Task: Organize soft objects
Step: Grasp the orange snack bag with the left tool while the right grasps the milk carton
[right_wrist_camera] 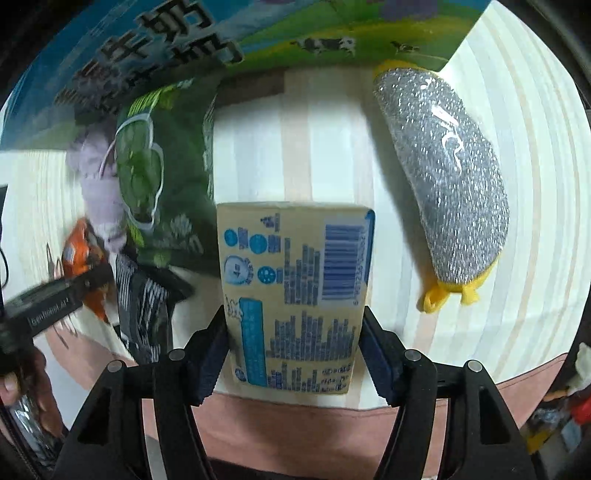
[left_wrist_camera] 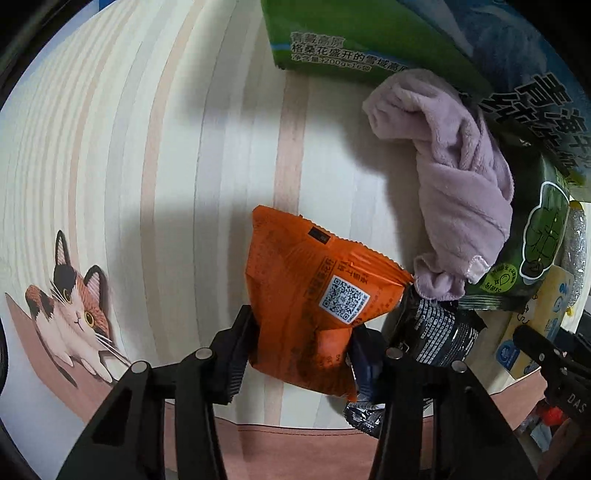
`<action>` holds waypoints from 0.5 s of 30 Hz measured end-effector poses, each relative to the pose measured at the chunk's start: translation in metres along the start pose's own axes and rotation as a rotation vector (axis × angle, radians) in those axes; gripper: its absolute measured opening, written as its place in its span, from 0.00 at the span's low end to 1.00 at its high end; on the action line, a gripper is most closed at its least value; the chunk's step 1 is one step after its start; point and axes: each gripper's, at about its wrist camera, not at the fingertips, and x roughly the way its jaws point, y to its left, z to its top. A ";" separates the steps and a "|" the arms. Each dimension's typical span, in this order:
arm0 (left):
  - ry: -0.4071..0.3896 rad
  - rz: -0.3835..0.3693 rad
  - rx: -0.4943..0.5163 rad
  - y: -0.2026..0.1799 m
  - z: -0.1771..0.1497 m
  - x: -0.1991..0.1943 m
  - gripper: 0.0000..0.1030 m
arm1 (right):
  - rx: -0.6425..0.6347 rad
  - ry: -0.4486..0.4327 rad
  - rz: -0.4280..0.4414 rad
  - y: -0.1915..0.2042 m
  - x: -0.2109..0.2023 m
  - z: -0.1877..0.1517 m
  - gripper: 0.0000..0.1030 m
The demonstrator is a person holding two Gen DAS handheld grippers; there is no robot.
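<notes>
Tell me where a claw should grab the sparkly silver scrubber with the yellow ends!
Probably across its narrow middle, coming straight down from above. The silver scrubber lies flat and alone on the striped table, long and slim, so its two long sides are free to pinch. The small yellow loop at its near end looks too floppy.

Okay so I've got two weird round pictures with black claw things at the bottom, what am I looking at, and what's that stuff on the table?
No robot here: a person holds a two-finger gripper in each hand, each with a fisheye camera looking along its fingers, which is why the pictures bulge.

In the left camera's picture, the left gripper is pinching an orange snack packet. Beside it on the striped table mat lie a lilac fleece cloth, a black packet and a green packet.

In the right camera's picture, the right gripper is clamped on a pale yellow tissue pack. To its right lies a silver scrubbing sponge; a milk carton box stands behind.
</notes>
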 end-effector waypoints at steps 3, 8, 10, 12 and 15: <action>-0.009 0.010 0.003 -0.019 -0.005 -0.003 0.44 | -0.002 0.005 -0.026 0.002 0.003 0.002 0.67; -0.012 0.006 -0.004 -0.023 -0.013 -0.005 0.44 | -0.014 0.016 -0.042 0.018 0.011 0.000 0.66; -0.015 0.003 -0.016 -0.022 -0.016 -0.006 0.42 | -0.022 0.019 -0.047 0.026 0.017 0.000 0.65; -0.022 -0.018 -0.030 -0.017 -0.025 -0.012 0.42 | -0.035 0.022 -0.039 0.029 0.013 0.002 0.64; -0.055 -0.053 -0.017 -0.021 -0.048 -0.035 0.42 | -0.060 0.012 0.016 0.032 -0.010 -0.001 0.64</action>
